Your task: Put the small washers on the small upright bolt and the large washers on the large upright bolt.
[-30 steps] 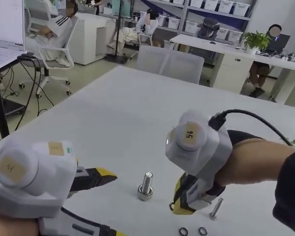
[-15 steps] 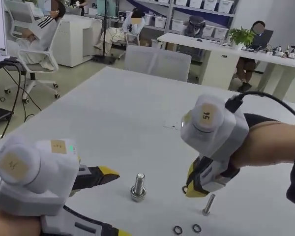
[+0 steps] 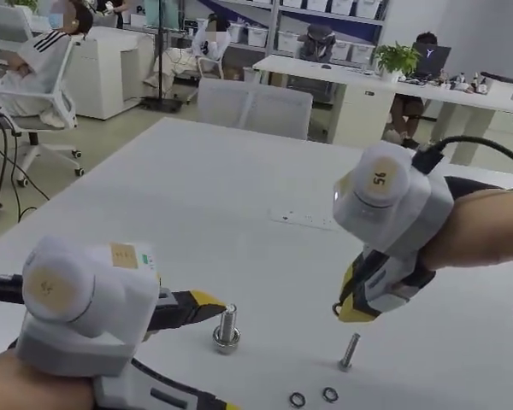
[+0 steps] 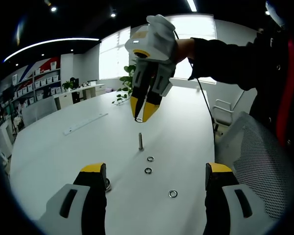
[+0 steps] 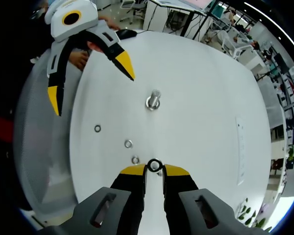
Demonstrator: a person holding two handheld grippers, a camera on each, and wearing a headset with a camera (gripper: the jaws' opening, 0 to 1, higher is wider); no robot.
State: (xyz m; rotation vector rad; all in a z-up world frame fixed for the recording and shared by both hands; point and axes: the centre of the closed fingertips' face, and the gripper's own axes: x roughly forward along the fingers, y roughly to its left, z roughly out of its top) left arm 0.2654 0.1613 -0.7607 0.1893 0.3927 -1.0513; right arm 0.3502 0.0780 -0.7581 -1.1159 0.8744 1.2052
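Head view: right hand-held gripper [image 3: 344, 313] hangs above the small bolt [image 3: 349, 350]; large bolt [image 3: 226, 329] stands near. Left gripper view: left hand-held gripper [image 4: 155, 168] spread, empty, three loose washers [image 4: 148, 170] on desk [image 4: 63, 147]. Right gripper view: jaws pinch a fourth washer [image 5: 155, 165] edge-on; an off-centre release could bounce it off; two bolts total.

White table [image 3: 197, 196]; grey chair [image 3: 255, 107]; potted plant [image 3: 396, 58].

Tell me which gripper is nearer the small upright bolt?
Right. The right gripper hangs just above the small bolt, pinching a washer; the left gripper sits off to the side, open, beside the large bolt.
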